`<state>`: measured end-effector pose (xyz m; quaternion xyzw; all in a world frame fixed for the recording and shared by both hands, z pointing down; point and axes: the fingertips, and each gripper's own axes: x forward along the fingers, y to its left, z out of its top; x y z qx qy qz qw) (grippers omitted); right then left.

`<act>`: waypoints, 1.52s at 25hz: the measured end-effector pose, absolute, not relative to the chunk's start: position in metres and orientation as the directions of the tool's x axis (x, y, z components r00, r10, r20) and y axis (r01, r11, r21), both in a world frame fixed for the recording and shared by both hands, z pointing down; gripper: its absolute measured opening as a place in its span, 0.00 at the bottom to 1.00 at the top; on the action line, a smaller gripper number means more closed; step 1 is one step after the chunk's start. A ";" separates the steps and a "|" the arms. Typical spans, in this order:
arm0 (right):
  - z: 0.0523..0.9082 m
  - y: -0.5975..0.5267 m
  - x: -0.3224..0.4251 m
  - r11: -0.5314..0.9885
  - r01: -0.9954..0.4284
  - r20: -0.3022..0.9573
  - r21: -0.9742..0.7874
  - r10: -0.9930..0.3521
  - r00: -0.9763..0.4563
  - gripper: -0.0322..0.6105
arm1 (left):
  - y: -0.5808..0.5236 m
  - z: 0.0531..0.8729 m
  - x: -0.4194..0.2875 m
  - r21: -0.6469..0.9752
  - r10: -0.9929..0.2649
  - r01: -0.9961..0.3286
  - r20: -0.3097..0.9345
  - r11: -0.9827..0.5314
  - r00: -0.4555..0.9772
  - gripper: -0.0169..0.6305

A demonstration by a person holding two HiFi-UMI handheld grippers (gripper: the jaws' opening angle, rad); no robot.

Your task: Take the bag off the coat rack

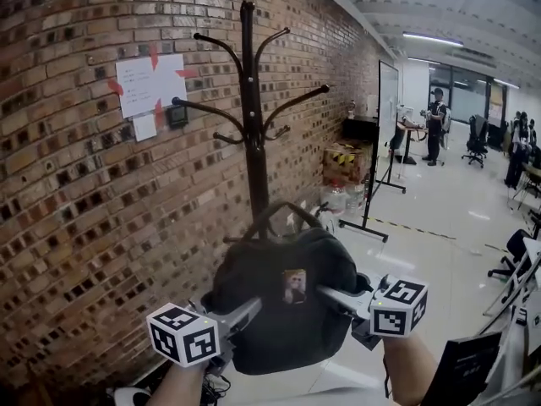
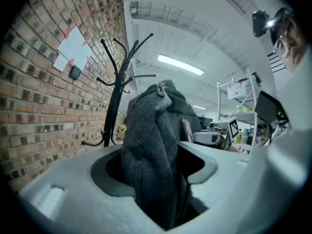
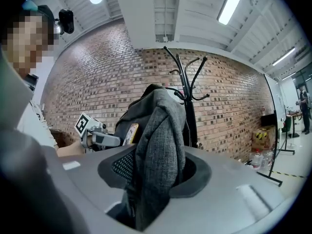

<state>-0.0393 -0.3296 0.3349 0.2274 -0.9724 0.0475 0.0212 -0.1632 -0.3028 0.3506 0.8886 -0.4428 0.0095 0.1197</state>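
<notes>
A dark grey bag [image 1: 283, 303] hangs between my two grippers, low in front of the black coat rack [image 1: 250, 108], whose hooks are bare. The bag's loop handle stands up in front of the rack's pole. My left gripper [image 1: 247, 311] is shut on the bag's left side, a thick fold of grey fabric [image 2: 151, 145] pinched between its jaws. On the bag's right side my right gripper [image 1: 331, 294] is shut on another fold of the fabric [image 3: 158, 145]. A small picture patch sits on the bag's front. The rack shows behind the bag as coat rack [image 2: 117, 96] and coat rack [image 3: 187, 96].
A brick wall with taped paper notes [image 1: 150, 83] runs along the left. Right of the rack stand cardboard boxes [image 1: 345, 163], water bottles [image 1: 338, 197] and a whiteboard on a stand [image 1: 385, 117]. People [image 1: 435, 125] stand far back. Office chairs [image 1: 511, 256] line the right edge.
</notes>
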 end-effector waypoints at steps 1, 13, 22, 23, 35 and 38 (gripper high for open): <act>0.340 -0.311 -0.029 0.892 -0.443 0.068 -0.085 -0.439 -0.896 0.32 | -0.284 0.356 -0.153 0.213 -0.786 -0.790 0.125 -0.575 0.606 0.44; 0.378 -0.121 0.078 0.888 -0.436 0.149 -0.147 -0.416 -0.897 0.32 | -0.091 0.396 -0.044 0.314 -0.785 -0.791 0.182 -0.525 0.592 0.44; 0.362 -0.065 0.118 0.902 -0.408 0.115 -0.140 -0.395 -0.912 0.32 | -0.031 0.376 -0.004 0.276 -0.812 -0.821 0.181 -0.500 0.555 0.44; 0.361 -0.061 0.120 0.904 -0.406 0.112 -0.137 -0.393 -0.913 0.32 | -0.027 0.376 -0.002 0.274 -0.814 -0.823 0.180 -0.498 0.552 0.44; 0.354 -0.048 0.129 0.901 -0.416 0.087 -0.124 -0.408 -0.909 0.32 | -0.016 0.366 0.006 0.249 -0.811 -0.824 0.180 -0.510 0.556 0.44; 0.352 -0.049 0.125 0.899 -0.422 0.095 -0.114 -0.413 -0.906 0.32 | -0.017 0.367 0.002 0.259 -0.808 -0.818 0.174 -0.514 0.563 0.44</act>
